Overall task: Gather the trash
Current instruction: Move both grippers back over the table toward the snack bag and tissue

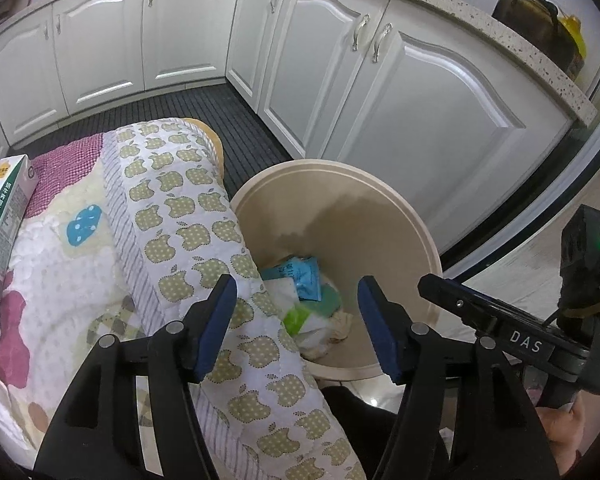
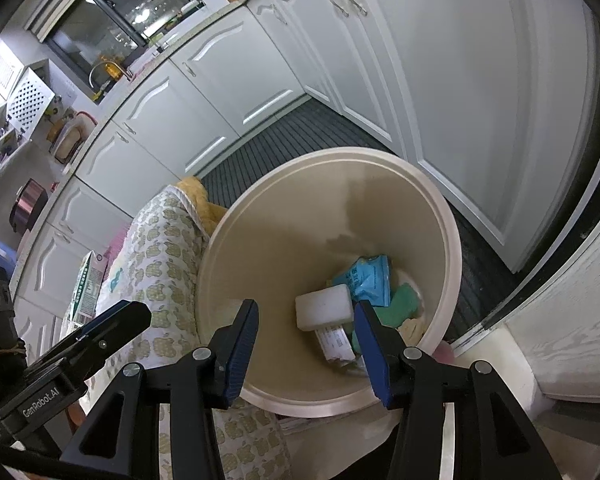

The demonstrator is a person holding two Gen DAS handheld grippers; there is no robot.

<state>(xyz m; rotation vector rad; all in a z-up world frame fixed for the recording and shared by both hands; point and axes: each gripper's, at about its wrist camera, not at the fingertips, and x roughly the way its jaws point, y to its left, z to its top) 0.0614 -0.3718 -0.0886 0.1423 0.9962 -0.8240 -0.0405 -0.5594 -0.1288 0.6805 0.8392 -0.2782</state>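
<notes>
A round beige trash bin (image 1: 396, 208) (image 2: 284, 216) stands on the floor beside a quilted table edge. Inside it lie a blue wrapper (image 2: 366, 280) (image 1: 304, 276), a white block (image 2: 324, 306), a green piece (image 2: 400, 304) and crumpled paper (image 1: 312, 328). My left gripper (image 1: 296, 320) is open and empty, over the quilt's edge and the bin. My right gripper (image 2: 306, 346) is open and empty above the bin's mouth. A green and white carton (image 1: 2, 216) (image 2: 86, 288) stands on the quilt to the left.
The quilt with apple print (image 1: 188, 216) (image 2: 160, 248) covers the table left of the bin. White cabinets (image 1: 420, 92) (image 2: 460, 80) run behind and to the right. A dark slatted mat (image 1: 244, 128) covers the floor. Pots (image 1: 540, 20) sit on the counter.
</notes>
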